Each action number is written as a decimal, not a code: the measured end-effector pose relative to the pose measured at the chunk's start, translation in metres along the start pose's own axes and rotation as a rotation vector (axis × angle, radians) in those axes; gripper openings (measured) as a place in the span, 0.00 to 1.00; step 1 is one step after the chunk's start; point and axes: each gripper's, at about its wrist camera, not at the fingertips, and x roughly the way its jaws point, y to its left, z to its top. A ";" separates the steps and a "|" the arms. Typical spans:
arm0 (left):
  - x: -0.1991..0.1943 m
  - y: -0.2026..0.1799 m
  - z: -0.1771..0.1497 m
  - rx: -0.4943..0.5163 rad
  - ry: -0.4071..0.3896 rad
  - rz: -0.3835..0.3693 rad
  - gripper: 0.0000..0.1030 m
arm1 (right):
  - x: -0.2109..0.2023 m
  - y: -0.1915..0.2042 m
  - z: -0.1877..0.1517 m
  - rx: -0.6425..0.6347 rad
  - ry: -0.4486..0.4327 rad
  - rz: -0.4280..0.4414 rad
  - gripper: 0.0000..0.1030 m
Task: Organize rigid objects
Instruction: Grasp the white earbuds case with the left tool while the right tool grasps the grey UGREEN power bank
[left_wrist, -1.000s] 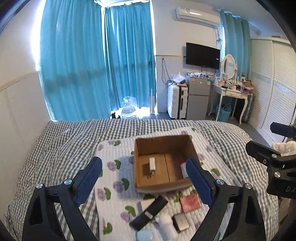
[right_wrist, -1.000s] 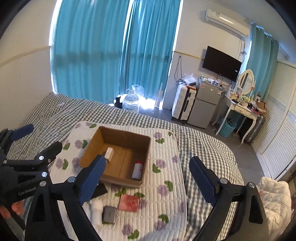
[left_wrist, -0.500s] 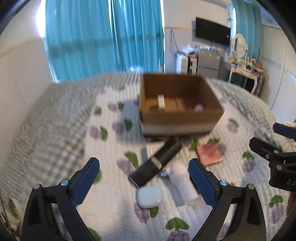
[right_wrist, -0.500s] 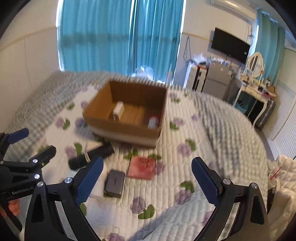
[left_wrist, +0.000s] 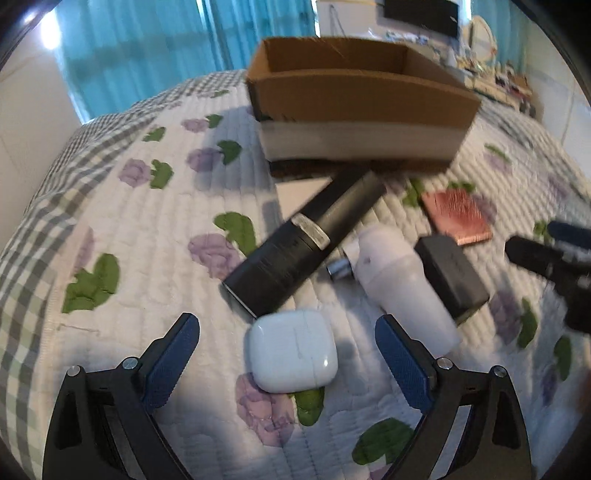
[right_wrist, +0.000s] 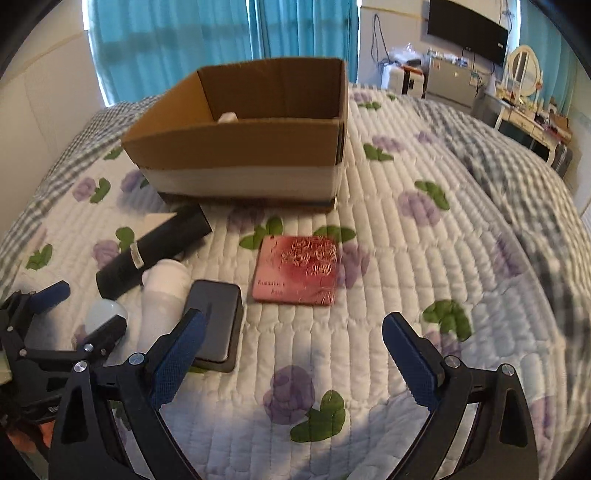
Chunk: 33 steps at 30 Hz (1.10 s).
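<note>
A brown cardboard box (left_wrist: 354, 96) (right_wrist: 240, 147) stands on the flowered quilt. In front of it lie a long black box (left_wrist: 306, 240) (right_wrist: 155, 251), a white bottle (left_wrist: 399, 284) (right_wrist: 162, 299), a dark flat case (left_wrist: 450, 273) (right_wrist: 218, 321) and a pink booklet (left_wrist: 458, 218) (right_wrist: 299, 269). A white earbud case (left_wrist: 291, 350) lies between the fingers of my open left gripper (left_wrist: 288, 354). My right gripper (right_wrist: 295, 354) is open and empty, low over the quilt just in front of the pink booklet.
The flowered quilt (right_wrist: 388, 258) lies on a checked bed cover (left_wrist: 44, 206). A white item (right_wrist: 227, 117) shows inside the box. Blue curtains (right_wrist: 184, 44), a TV (right_wrist: 465, 26) and a dressing table (right_wrist: 524, 107) stand beyond the bed.
Both grippers have come down and forward toward the loose objects. The earbud case now lies between my left fingers; the pink booklet is close in front of my right gripper.
</note>
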 end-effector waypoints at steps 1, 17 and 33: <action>0.003 -0.002 -0.002 0.009 0.013 0.004 0.80 | 0.000 0.000 0.000 0.002 0.001 0.003 0.94; -0.015 0.000 0.001 -0.031 -0.014 -0.039 0.49 | 0.007 0.019 -0.007 -0.052 0.025 0.029 0.94; -0.010 0.015 0.007 -0.084 -0.044 -0.022 0.49 | 0.062 0.062 -0.009 -0.109 0.155 0.054 0.47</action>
